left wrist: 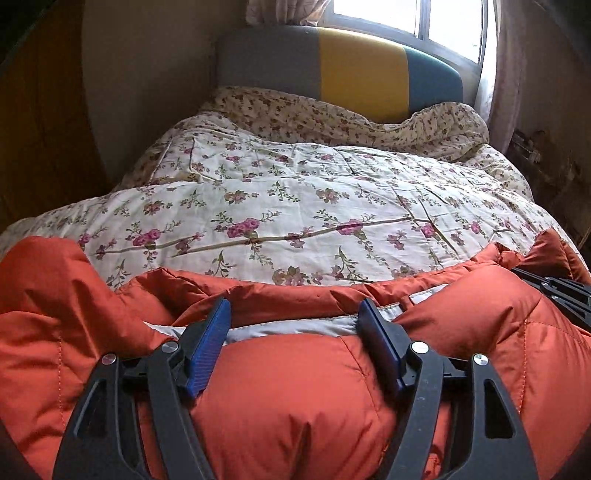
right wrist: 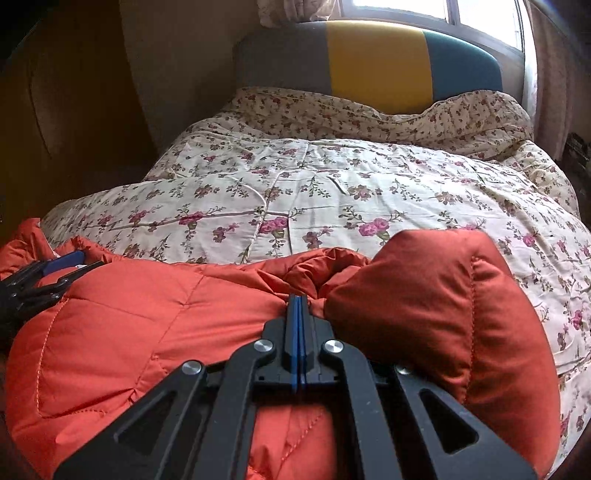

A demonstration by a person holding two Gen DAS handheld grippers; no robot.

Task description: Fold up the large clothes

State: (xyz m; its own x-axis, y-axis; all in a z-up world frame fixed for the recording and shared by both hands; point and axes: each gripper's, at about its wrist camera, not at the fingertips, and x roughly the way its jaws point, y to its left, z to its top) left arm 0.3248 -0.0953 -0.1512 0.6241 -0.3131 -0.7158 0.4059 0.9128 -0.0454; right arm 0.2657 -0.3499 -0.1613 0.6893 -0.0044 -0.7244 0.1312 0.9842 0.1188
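Left gripper (left wrist: 293, 321): jaws wide apart, blue pads either side of a puffed bulge of the orange quilted down jacket (left wrist: 280, 384), not pinching it; a grey lining strip showing between the tips. Right gripper (right wrist: 300, 301): jaws fully together, pads meeting at a bunched fold of the same jacket, a puffy section bulging just right of the tips; whether fabric is pinched, cannot tell. Jacket heaped across the near edge of the bed, on a cream floral quilt (left wrist: 295, 199). Beyond: open, flat quilt up to the grey, yellow and teal padded headboard (left wrist: 362, 70), window (left wrist: 413, 18) behind.
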